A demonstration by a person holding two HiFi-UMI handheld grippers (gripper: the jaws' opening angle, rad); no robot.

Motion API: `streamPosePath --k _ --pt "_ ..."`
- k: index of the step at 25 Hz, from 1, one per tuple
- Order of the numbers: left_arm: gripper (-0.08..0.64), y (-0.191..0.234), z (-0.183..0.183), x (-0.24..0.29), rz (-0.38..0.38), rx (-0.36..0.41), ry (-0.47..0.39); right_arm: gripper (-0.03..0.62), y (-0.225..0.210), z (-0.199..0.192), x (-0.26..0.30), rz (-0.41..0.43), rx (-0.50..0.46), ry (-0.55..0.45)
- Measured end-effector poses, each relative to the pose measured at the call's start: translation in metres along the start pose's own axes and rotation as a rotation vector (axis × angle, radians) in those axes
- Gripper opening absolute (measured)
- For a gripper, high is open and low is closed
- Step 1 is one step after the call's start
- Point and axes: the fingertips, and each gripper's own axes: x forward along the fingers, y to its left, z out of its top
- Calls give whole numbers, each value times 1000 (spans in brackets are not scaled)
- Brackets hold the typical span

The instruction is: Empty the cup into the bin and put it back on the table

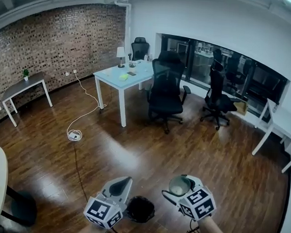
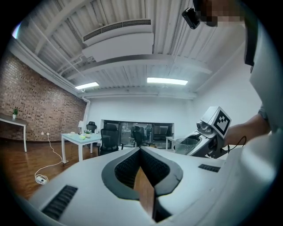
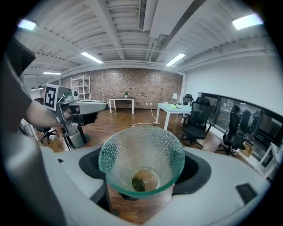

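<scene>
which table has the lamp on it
The pale-topped desk by the black chairs, lamp at its far corner; the grey table at the brick wall carries only a plant.

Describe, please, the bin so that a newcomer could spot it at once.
Start at the wooden floor, near the bottom of the head view. Between the left gripper and the right gripper holding the cup stands the bin, the only round black mesh thing there.

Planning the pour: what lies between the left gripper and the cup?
The black mesh bin lies between left gripper and cup, in the head view.
</scene>
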Motion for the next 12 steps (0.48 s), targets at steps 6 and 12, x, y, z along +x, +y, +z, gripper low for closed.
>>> streamPosePath --k 6,12 --pt "-9 10 -5 -2 54 2 6 408 -4 4 17 32 -31 29" --pt "-8 27 0 3 39 -3 -12 408 -12 9 33 0 -44 79"
